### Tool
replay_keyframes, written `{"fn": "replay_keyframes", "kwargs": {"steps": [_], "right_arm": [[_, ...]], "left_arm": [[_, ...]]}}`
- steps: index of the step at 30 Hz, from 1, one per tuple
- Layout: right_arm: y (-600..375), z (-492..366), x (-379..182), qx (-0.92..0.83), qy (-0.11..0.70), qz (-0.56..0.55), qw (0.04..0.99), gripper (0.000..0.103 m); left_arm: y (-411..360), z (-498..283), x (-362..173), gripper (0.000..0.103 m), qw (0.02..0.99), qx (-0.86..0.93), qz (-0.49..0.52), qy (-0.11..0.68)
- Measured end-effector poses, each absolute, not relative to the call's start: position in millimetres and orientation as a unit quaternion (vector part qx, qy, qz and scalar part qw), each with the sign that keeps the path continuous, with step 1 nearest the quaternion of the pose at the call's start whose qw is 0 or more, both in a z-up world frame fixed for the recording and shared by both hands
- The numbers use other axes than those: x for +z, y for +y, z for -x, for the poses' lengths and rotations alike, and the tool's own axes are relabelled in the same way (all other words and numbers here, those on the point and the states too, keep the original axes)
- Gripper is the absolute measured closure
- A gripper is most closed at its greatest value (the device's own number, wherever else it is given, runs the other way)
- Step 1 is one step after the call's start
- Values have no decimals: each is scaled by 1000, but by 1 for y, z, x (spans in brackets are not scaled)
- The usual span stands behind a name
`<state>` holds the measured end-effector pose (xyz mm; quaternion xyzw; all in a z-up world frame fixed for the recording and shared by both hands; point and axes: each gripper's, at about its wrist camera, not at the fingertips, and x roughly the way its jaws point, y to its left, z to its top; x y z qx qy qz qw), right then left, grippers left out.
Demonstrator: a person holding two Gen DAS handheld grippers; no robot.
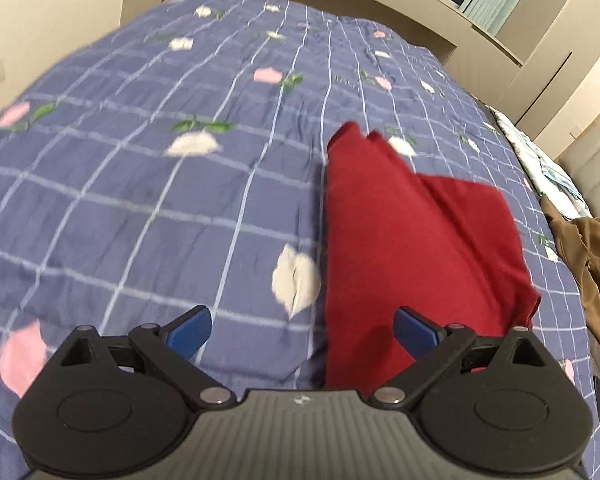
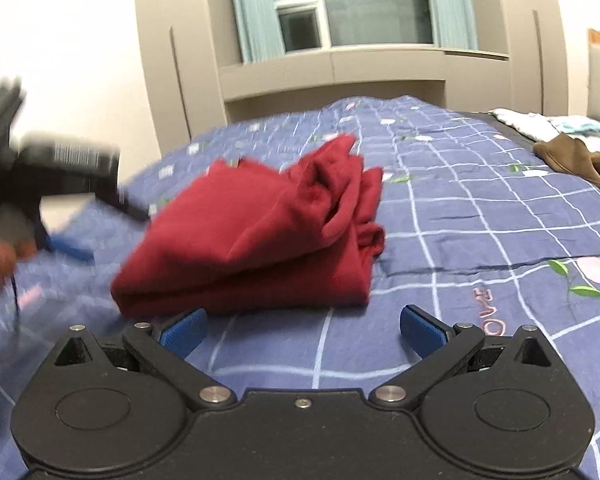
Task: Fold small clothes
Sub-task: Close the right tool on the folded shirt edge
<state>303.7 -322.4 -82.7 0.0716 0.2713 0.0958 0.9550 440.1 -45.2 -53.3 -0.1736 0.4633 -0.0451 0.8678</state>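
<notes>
A folded red garment [image 2: 256, 240] lies on the bed's blue checked quilt [image 2: 480, 216]. The left claw [image 1: 303, 330] is spread wide just beside the garment's near left edge, pinching nothing; the right claw [image 2: 303, 330] is spread too, empty, just short of its near edge, with brown clothes [image 2: 580, 156] far right

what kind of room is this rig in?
Most likely a home bedroom. The red garment lies on a bed with a blue checked floral quilt, beige built-in cabinets frame a curtained window, and more clothes sit nearby.
</notes>
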Motion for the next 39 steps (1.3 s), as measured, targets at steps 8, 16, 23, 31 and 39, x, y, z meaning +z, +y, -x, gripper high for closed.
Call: {"fn": "replay_keyframes", "kwargs": {"steps": [8,16,23,31,39], "right_arm": [[-376,-371,-58,96,268,-190,940,1],[-377,-492,-59,158,338,-239,897,19],[-370,-528,-58,162,350,-255,887,67],[-343,-511,-27,143,270,-77,949,86],[-348,-501,-44,74,286,-40,954,45]], "left_arm": [[-62,-436,-79,1,867,-85,135,472],[-64,-433,-83,1,873,-91,118,464],[-63,-434,-83,1,872,-93,118,466],[-66,-435,-84,1,872,-89,113,467],[-67,-434,-82,1,872,-86,109,470]]}}
